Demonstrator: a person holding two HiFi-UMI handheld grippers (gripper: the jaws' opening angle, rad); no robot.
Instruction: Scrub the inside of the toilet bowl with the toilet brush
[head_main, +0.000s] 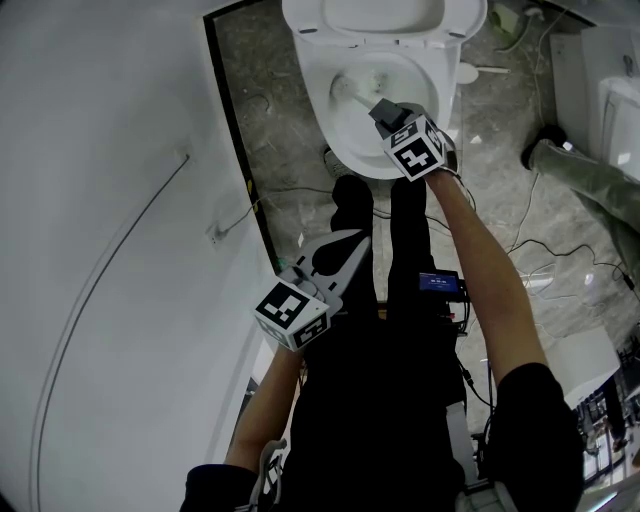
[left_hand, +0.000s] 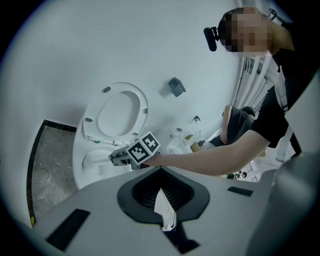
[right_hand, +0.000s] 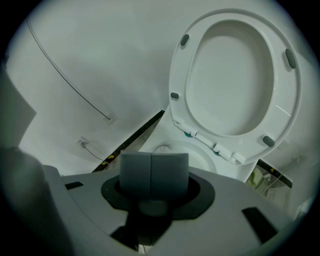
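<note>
1 risk stands out: the right hand-held gripper (head_main: 384, 110), jaws clamped on the toilet brush (head_main: 348, 88) handle, holds its head low inside the toilet bowl (head_main: 316, 115), so hard strokes could flick water over the rim. The left hand-held gripper (head_main: 356, 247) hangs closed and empty, well back.

The person wears a black short-sleeved top (head_main: 385, 430) and black trousers (head_main: 352, 215) — a small dark device (head_main: 438, 284) with a blue-lit screen and thin cables sits at the waist. Each pale grey gripper carries a cube of black-and-white square markers: the left gripper (head_main: 362, 243) has slim, pointed white fingers (head_main: 335, 262), the right gripper (head_main: 381, 108) blocky grey ones.
</note>
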